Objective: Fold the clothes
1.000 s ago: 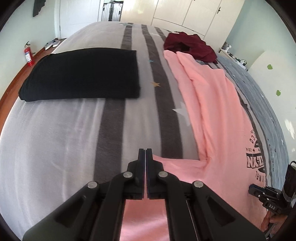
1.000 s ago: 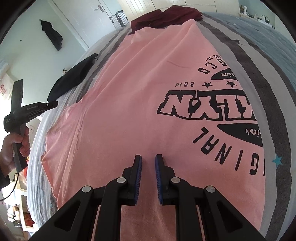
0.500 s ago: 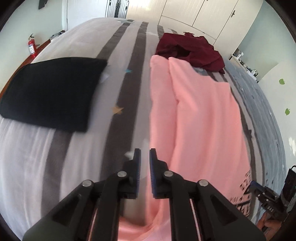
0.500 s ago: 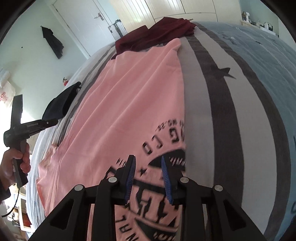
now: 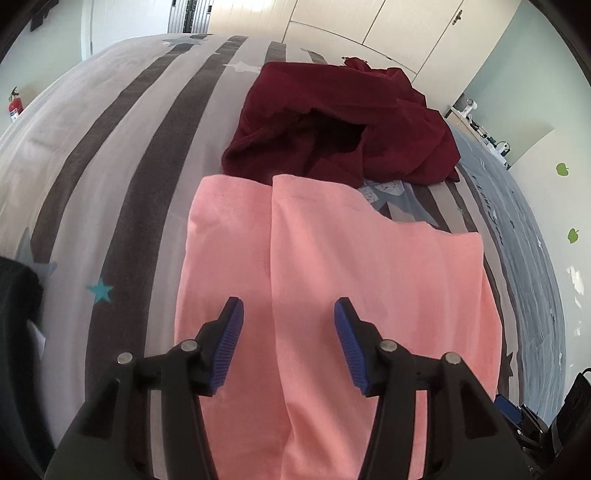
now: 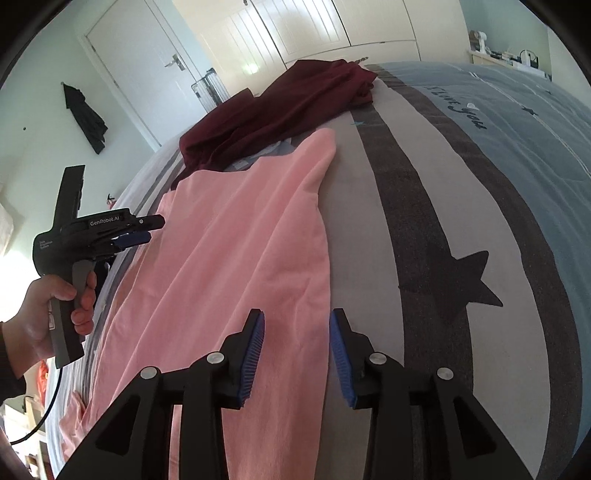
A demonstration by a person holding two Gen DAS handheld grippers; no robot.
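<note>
The pink shirt point(image 5: 369, 280) lies stretched along the striped bedspread point(image 5: 122, 155), one long side folded inward so a lengthwise crease runs up its middle. Both grippers hover above it, empty. The left gripper point(image 5: 288, 325) has its jaws opening, blue pads well apart over the crease, nothing pinched between them. The right gripper point(image 6: 297, 332) is opening too, poised above the shirt's right edge where pink cloth meets the grey stripe; its pads do not press on anything.

At the shirt's far end a crumpled maroon garment point(image 5: 340, 125) sits heaped, its near hem touching or overlapping the pink collar end. A small patch of patterned pale cloth point(image 5: 384, 190) peeks out between the two. At the left edge of the left wrist view, a dark folded item point(image 5: 16, 295) lies on the bed, well apart from the shirt.

From the right wrist view, a person's hand point(image 6: 48, 314) grips the left tool's handle, cable trailing down. Beyond stand a white door point(image 6: 136, 74), a dark garment hanging on the wall point(image 6: 85, 118), and pale wardrobe doors point(image 5: 369, 29).
</note>
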